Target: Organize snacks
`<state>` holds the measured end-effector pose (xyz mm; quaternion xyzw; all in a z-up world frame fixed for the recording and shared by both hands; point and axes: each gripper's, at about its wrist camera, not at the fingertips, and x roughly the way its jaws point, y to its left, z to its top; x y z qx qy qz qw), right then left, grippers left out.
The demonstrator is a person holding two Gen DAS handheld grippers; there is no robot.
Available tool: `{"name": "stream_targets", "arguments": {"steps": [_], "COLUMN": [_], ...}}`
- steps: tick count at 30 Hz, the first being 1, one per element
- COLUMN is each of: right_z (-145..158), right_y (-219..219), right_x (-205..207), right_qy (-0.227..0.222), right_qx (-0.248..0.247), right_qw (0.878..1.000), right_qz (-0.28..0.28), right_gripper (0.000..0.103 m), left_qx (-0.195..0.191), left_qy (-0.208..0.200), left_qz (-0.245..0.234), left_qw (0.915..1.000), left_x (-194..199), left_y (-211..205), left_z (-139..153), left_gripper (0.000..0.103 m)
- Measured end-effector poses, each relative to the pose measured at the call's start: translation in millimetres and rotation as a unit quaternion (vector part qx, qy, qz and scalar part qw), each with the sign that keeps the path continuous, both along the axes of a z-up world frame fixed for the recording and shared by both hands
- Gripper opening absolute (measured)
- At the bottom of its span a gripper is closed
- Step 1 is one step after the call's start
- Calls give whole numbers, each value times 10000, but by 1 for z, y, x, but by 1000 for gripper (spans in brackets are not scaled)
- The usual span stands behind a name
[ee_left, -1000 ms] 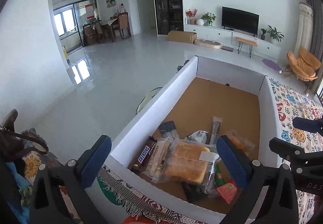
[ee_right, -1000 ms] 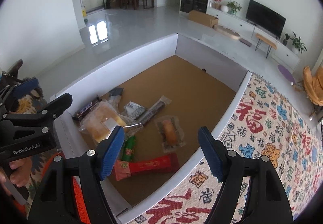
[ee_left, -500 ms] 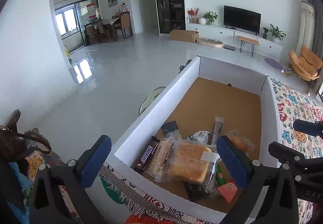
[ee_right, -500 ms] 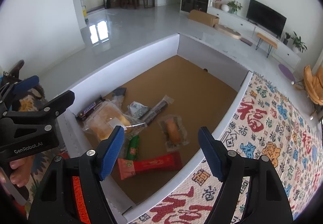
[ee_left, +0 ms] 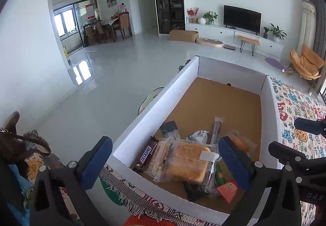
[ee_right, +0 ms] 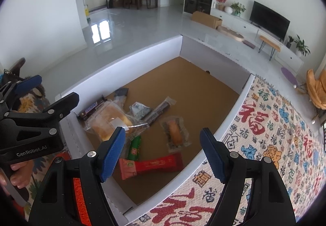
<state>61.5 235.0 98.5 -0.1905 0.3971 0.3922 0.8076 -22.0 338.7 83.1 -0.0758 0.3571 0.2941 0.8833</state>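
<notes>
A white-walled box (ee_left: 154, 109) (ee_right: 122, 60) with a brown floor holds the snacks, bunched at its near end. Among them are a Snickers bar (ee_left: 145, 156) (ee_right: 92, 107), bagged bread (ee_left: 187, 161) (ee_right: 110, 117), a red packet (ee_right: 150, 165) (ee_left: 227, 189), a green packet (ee_right: 134, 147), a small bun in clear wrap (ee_right: 175, 134) and a dark stick packet (ee_right: 159, 109). My left gripper (ee_left: 163, 156) (ee_right: 46, 91) hangs open above the box's near left corner. My right gripper (ee_right: 162, 140) (ee_left: 295, 138) hangs open above the near right side. Neither touches a snack.
A cloth printed with red and blue characters (ee_right: 275, 134) covers the surface right of the box. A tasselled patterned cloth (ee_left: 126, 191) lies at the near edge. A person's hand (ee_right: 14, 173) holds the left gripper. A brown bag (ee_left: 12, 144) sits at far left.
</notes>
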Motion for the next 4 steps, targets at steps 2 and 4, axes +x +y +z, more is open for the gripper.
{"name": "stream_targets", "arguments": {"steps": [2,4], "right_z": [1,1], "right_y": [0,0], "right_x": [0,0], "right_qy": [-10,-7], "right_qx": [5,11], "right_qw": [10000,10000], "right_qz": [-11,-9], "right_gripper": [79,79], "left_qx": [-56,-59], "left_qy": [-25,-21], "left_qz": [-22,-6], "left_qw": [10000,10000], "left_x": [0,-1], "left_y": [1,0], "left_z": [0,-1], "left_gripper": [103,103]}}
